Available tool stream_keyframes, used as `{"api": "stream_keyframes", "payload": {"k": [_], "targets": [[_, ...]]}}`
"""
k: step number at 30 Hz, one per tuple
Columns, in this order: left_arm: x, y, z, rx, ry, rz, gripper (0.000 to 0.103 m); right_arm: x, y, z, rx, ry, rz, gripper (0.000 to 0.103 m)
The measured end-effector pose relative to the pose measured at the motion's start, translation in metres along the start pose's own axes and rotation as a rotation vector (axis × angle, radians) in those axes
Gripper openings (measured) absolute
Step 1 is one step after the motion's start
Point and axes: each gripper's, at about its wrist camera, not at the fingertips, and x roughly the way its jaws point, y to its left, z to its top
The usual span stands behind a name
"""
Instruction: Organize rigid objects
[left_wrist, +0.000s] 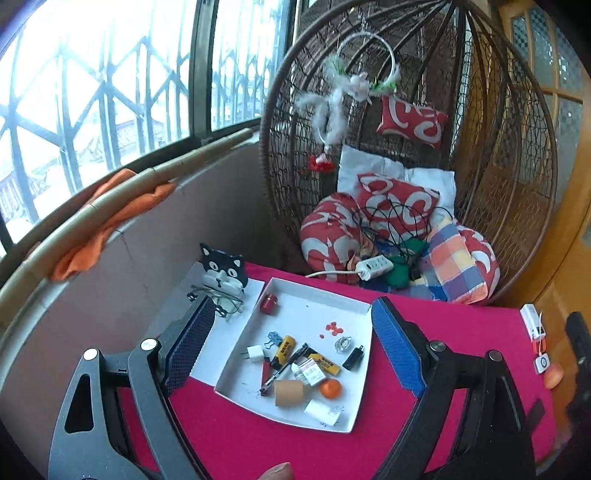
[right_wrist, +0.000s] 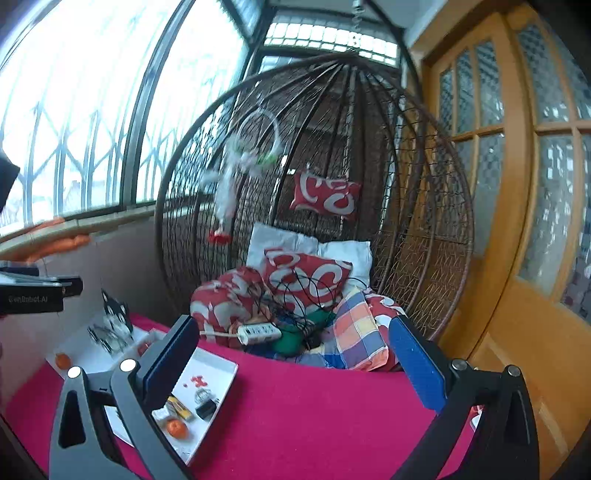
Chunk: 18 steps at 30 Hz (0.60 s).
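Observation:
A white tray (left_wrist: 318, 292) lies on the red tablecloth (left_wrist: 258, 450). It holds several small items, among them a red jar (left_wrist: 269, 303), a white plug (left_wrist: 255, 352), a pen (left_wrist: 284, 365), a cardboard roll (left_wrist: 288, 393), an orange (left_wrist: 330, 388) and a black plug (left_wrist: 353, 357). My left gripper (left_wrist: 291, 347) hangs open above the tray with nothing between its fingers. In the right wrist view my right gripper (right_wrist: 295, 363) is also open and empty, above the cloth to the right of the tray (right_wrist: 225, 363). Its left finger (right_wrist: 173, 362) hides part of the tray.
A cat-shaped holder (left_wrist: 221, 269) with glasses (left_wrist: 218, 299) stands on white paper left of the tray. A second orange (right_wrist: 62, 360) lies on that paper. Behind the table hangs a wicker chair (left_wrist: 498, 184) with cushions and a power strip (left_wrist: 375, 266). Small white devices (left_wrist: 532, 321) sit at the table's right edge.

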Motion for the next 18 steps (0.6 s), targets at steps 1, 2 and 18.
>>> {"api": "stream_keyframes", "payload": {"k": [1,2,18], "targets": [[-0.007,-0.004,0.0,0.009,-0.008,0.009,0.088,-0.005,-0.01,0.002,0.037,-0.002,0.019,0.103],[-0.014,-0.008,-0.001,0.022,-0.019,0.017,0.088,-0.007,-0.016,0.002,0.061,-0.004,0.029,0.103],[-0.089,-0.042,-0.036,0.109,-0.076,-0.013,0.088,-0.081,-0.084,-0.006,0.258,-0.124,0.147,0.103]]}}
